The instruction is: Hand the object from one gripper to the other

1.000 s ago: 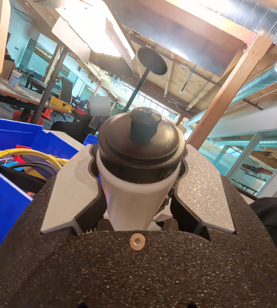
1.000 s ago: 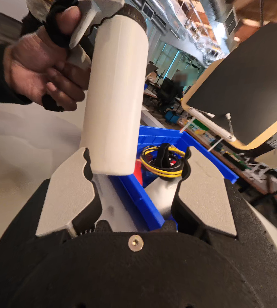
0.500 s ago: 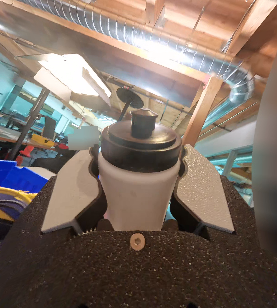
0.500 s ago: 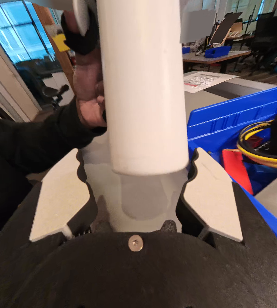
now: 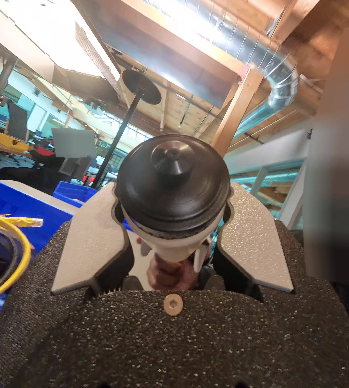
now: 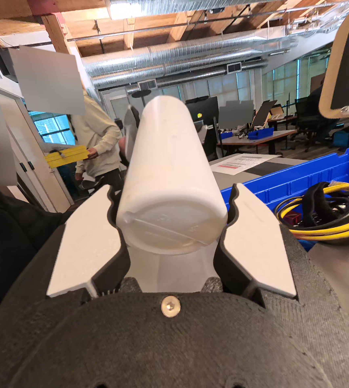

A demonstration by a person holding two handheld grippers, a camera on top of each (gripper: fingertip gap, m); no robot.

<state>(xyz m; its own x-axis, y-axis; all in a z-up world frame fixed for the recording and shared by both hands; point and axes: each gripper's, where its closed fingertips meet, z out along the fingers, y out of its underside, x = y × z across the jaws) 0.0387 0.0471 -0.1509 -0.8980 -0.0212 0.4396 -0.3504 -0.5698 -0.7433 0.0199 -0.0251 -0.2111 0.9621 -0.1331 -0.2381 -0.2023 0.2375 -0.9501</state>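
right gripper takes the base, left gripper holds the cap end

the right gripper [image 6: 170,212] has its two grey fingers [image 6: 89,237] set against either side of the white bottle [image 6: 169,168] at its flat base, so we judge it pinching the bottle there, though how firmly we cannot tell. the left gripper [image 5: 172,201] is pressed onto the same bottle just under its black cap [image 5: 172,178], so both ends look held at once.

to do this step well, we would make sure the right gripper sits square on the round body, a little further up from the base rim, since a smooth cylinder can pivot or slip out of a shallow hold. only then should the left gripper spread, slowly, and draw back along the bottle's axis past the cap without dragging it sideways.

as for pose, seen from the right wrist the bottle points away and upward from its base, with the left gripper's finger [image 6: 130,130] at the far end. beyond the bottle's right side lies a blue bin [image 6: 295,182] with yellow cable [image 6: 325,228], on a grey desk [image 6: 222,178]. from the left wrist, a hand [image 5: 169,275] shows below the bottle.
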